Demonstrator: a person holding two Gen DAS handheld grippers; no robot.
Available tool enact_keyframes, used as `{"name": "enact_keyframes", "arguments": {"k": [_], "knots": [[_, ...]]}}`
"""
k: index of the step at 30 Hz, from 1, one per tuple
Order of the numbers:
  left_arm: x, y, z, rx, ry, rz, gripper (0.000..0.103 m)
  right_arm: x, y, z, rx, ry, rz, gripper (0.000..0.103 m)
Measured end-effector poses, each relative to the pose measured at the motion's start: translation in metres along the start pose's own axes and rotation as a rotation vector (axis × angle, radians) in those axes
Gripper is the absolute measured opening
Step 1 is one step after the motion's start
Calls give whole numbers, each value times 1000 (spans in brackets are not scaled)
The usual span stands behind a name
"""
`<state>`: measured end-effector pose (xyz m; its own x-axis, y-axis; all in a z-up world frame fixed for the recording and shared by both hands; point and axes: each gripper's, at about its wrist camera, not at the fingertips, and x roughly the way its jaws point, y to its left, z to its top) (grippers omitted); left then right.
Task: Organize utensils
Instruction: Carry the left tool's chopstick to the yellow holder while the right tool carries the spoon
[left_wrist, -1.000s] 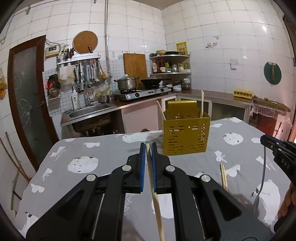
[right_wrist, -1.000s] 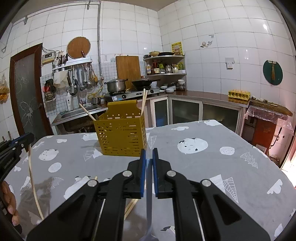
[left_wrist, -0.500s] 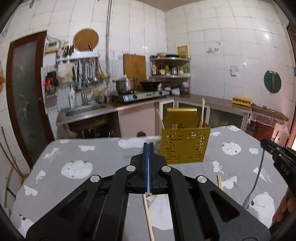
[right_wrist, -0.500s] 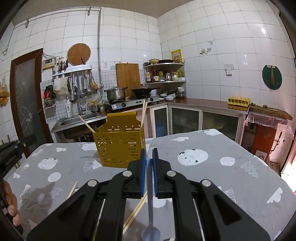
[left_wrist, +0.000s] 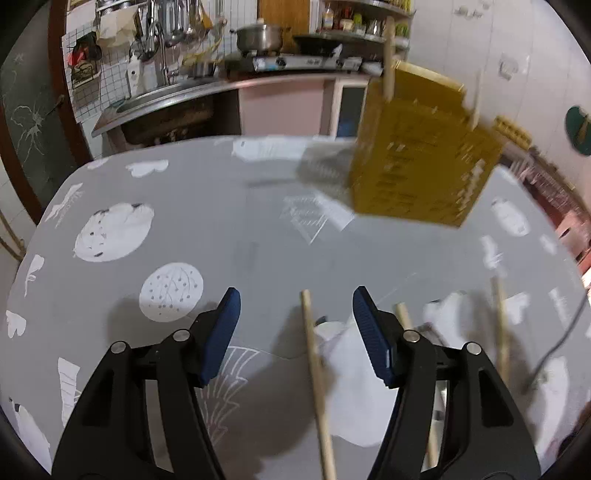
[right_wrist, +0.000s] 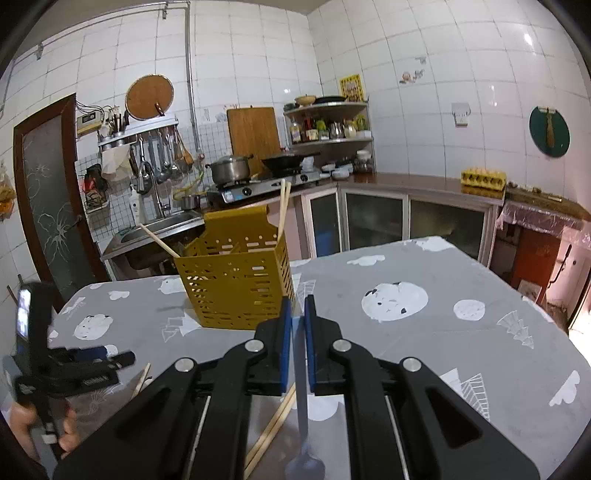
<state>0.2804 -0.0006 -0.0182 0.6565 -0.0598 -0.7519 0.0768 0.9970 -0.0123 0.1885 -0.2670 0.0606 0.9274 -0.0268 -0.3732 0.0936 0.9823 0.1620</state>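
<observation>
Left gripper (left_wrist: 295, 325): angled down toward the table (left_wrist: 207, 229); blue-padded fingers (left_wrist: 223, 332) spread wide apart, nothing between them in contact.
Left gripper, other view: seen from the right wrist at the left edge (right_wrist: 92, 360), held by the person's hand (right_wrist: 40, 432) low over the table.
Chopstick under left gripper (left_wrist: 314, 373): lies on the grey patterned cloth in the gap between the spread fingers, nearer the right finger, touching neither.
Other loose chopsticks: one just beside the right finger's outer side (left_wrist: 404, 317); one further right (left_wrist: 500, 332); both on the cloth, blurred.
Right gripper (right_wrist: 298, 328): held level above the table, pointing toward the caddy; pads pressed together on a spoon handle.
Spoon (right_wrist: 303, 424): grey, pinched near the top of its handle, hanging downward with the bowl lowest, at the bottom edge of the right wrist view.
Chopstick pair (right_wrist: 271, 428): lies on the cloth below the right gripper, side by side, running diagonally.
Yellow caddy (right_wrist: 236, 284): perforated, standing upright on the table ahead of the right gripper; holds chopsticks, one leaning left (right_wrist: 159, 240), a pair upright at the right corner (right_wrist: 283, 206).
Caddy from left wrist view: upper right, motion-blurred.
Surroundings: kitchen counter with sink (right_wrist: 162, 225), gas stove with pot (right_wrist: 229, 168) behind the table; door (right_wrist: 51, 206) at left.
Obstructions: loose chopsticks lie between the left gripper and the caddy.
</observation>
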Motion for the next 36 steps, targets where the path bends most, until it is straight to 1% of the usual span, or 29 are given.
{"name": "enact_keyframes", "arguments": {"k": [2, 4, 5, 6, 8, 10, 11, 13, 18, 20, 22, 25, 27, 28, 32, 36], "knots": [[15, -1, -1, 21, 29, 29, 60, 4, 0, 0, -1, 6, -2, 8], [25, -3, -1, 35, 57, 34, 43, 6, 2, -1, -5, 9, -1, 8], [32, -4, -1, 41, 81, 32, 39, 8, 2, -1, -8, 12, 0, 8], [35, -5, -1, 42, 97, 26, 32, 9, 3, -1, -9, 13, -1, 8], [42, -5, -2, 42, 118, 19, 30, 11, 3, 0, -11, 17, -1, 8], [45, -8, -1, 61, 115, 32, 29, 13, 3, 0, -9, 19, -2, 8], [45, -9, 0, 69, 117, 32, 27, 14, 3, 0, -9, 20, -2, 8], [44, -11, 2, 79, 124, 17, 6, 15, 4, 0, -10, 22, -2, 8], [43, -13, 6, 76, 126, -22, 5, 16, 6, 1, -12, 16, 0, 8], [38, -12, 7, 61, 112, -39, 5, 15, 7, 1, -13, 7, 2, 8], [28, -12, 10, 56, 72, -51, 4, 14, 7, 3, -9, -1, 4, 8], [1, -13, 16, 47, -18, -76, 3, 13, 8, 5, -10, -13, 7, 8], [-23, -14, 20, 41, -110, -88, 3, 13, 9, 7, -17, -20, 7, 8], [-30, -14, 21, 42, -134, -89, 3, 12, 10, 8, -23, -24, 6, 8], [-69, -17, 26, 38, -277, -105, 3, 13, 13, 8, -37, -32, 1, 7], [-94, -18, 32, 24, -366, -134, 3, 14, 14, 11, -46, -41, 1, 7]]}}
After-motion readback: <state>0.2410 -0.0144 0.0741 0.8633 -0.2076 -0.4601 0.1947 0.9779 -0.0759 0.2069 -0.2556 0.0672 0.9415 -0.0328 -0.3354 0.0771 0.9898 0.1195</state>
